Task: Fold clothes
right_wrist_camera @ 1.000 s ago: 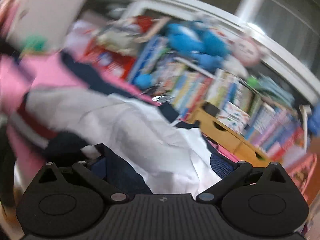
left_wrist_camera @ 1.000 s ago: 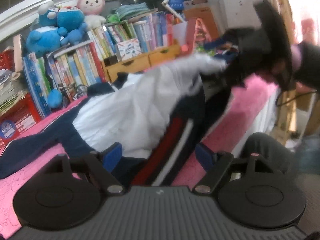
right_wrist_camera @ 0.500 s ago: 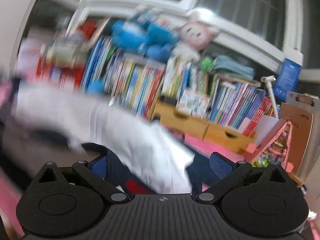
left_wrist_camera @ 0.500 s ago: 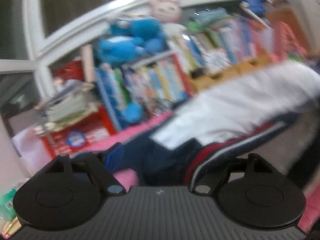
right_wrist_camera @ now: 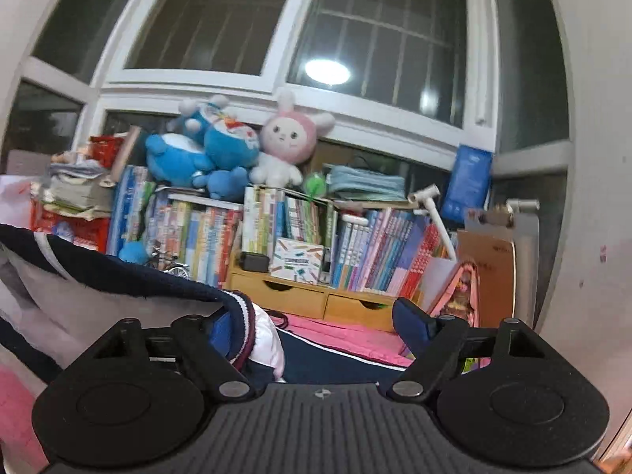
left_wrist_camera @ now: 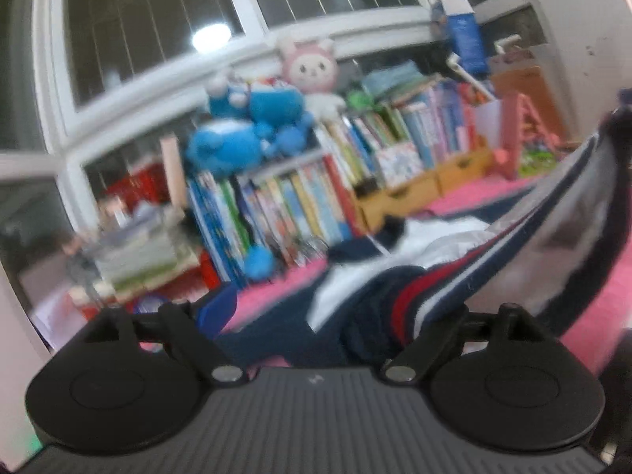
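Observation:
A navy and white jacket point(left_wrist_camera: 434, 249) with a red and white striped hem point(left_wrist_camera: 410, 300) hangs stretched above the pink bed cover point(left_wrist_camera: 272, 288). My left gripper point(left_wrist_camera: 331, 308) has its jaws opening. The hem is bunched between them against the right finger, and the blue left pad point(left_wrist_camera: 217, 312) is bare. In the right wrist view the jacket's other end point(right_wrist_camera: 118, 300) drapes over the left finger. My right gripper point(right_wrist_camera: 316, 326) has its jaws closing. A clear gap separates the cloth from the right pad point(right_wrist_camera: 410, 324).
Behind the bed stands a shelf of books point(right_wrist_camera: 276, 233) with blue and pink plush toys point(right_wrist_camera: 205, 154) on top. Wooden drawers point(right_wrist_camera: 316, 300) sit below it and a dark window point(right_wrist_camera: 355, 31) above. A white wall point(right_wrist_camera: 592, 197) closes the right side.
Both views have swung up from the bed toward the shelf and window. The jacket has come up off the cover. The right jaws stand narrower than before.

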The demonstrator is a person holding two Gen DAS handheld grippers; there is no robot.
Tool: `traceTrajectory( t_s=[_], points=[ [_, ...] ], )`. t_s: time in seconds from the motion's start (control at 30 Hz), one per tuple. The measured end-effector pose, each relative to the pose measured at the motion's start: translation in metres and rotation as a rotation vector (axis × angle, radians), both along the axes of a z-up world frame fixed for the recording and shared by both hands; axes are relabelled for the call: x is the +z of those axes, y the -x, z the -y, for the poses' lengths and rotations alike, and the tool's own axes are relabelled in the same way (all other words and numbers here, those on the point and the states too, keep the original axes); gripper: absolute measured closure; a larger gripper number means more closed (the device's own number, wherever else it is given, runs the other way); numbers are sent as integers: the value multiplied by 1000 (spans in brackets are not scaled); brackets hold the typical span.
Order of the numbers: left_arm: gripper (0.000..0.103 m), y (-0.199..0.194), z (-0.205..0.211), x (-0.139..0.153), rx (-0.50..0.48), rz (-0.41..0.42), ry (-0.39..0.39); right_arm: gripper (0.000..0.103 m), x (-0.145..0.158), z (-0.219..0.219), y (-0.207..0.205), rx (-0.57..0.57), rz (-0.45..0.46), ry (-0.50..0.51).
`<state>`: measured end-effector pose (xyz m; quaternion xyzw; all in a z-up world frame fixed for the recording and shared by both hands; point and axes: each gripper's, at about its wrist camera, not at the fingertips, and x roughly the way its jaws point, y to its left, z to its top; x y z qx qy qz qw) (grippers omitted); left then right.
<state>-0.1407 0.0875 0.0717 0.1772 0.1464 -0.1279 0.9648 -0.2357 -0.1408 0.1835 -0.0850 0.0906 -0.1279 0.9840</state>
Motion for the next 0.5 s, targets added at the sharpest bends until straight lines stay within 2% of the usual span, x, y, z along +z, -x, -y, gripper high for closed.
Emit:
traceTrajectory(
  t_s=[0.07,0.13,0.17,0.3,0.4,0.43,0.5],
  points=[
    [17,8,-12,-12,-43,-154,52,49,1,0,15,63,-77,-40],
    [19,11,-23,-33,-72,-304,88,51,-8,-1,26,121,-169,-68],
    [19,10,-26,-46,-74,-351,92,51,-17,0,29,156,-223,-85],
    [22,9,-34,-91,-66,-499,105,51,-64,-2,33,275,-454,-175],
    [22,8,-42,-100,-117,-575,133,51,-101,-13,32,322,-596,-176],
    [22,10,-46,-99,-158,-592,145,51,-109,-15,32,329,-627,-171],
    [22,14,-58,-84,-257,-582,186,51,-103,-16,35,358,-601,-200]
  ],
)
